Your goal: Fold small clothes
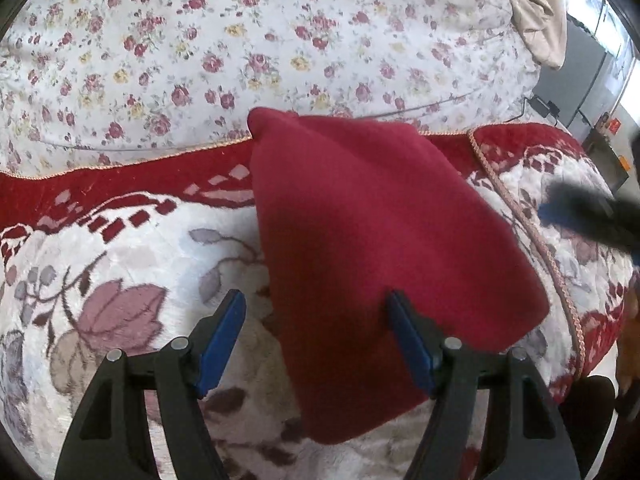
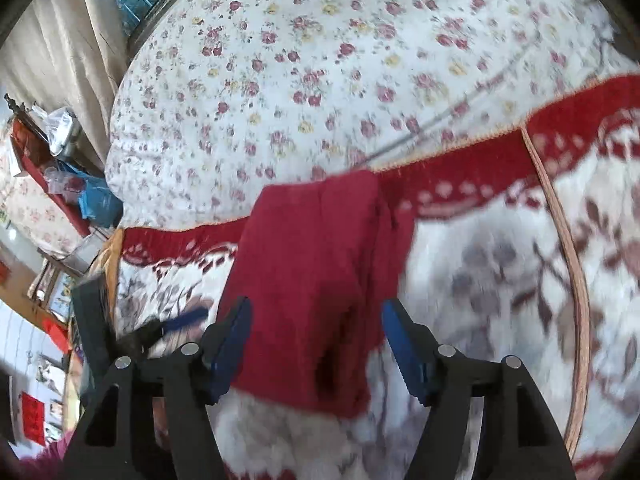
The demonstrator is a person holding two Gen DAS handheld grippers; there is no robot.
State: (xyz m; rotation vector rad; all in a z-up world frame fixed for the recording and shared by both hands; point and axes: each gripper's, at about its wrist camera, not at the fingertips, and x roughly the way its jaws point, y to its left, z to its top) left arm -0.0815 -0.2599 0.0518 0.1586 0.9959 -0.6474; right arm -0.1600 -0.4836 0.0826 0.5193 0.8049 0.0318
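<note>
Left gripper (image 1: 316,336): jaws apart, nothing clamped. Its blue pads straddle the near left edge of the red garment, one pad over bare blanket, the other over the cloth, probably lined up to take that edge.

Right gripper (image 2: 316,344): jaws apart and empty as well, hovering over the garment's near end. In the left wrist view it shows only as a dark blurred shape with a blue tip (image 1: 588,216) off to the right, well clear of the cloth.

Red garment (image 1: 372,256): a small dark-red knit piece, lying flat on the blanket in a narrow folded slab, long axis running away from both cameras. The right wrist view (image 2: 316,280) shows a lengthwise overlap, so it seems already doubled once; what kind of garment it is cannot be told.

Plush blanket (image 1: 132,264): white with leaf pattern and a red border, serving as the folding surface.

Floral bedsheet (image 1: 240,40): beyond the border; the garment's far end just reaches it.

Stage: both tongs released, likely between folds; a crosswise fold seems left to do.
</note>
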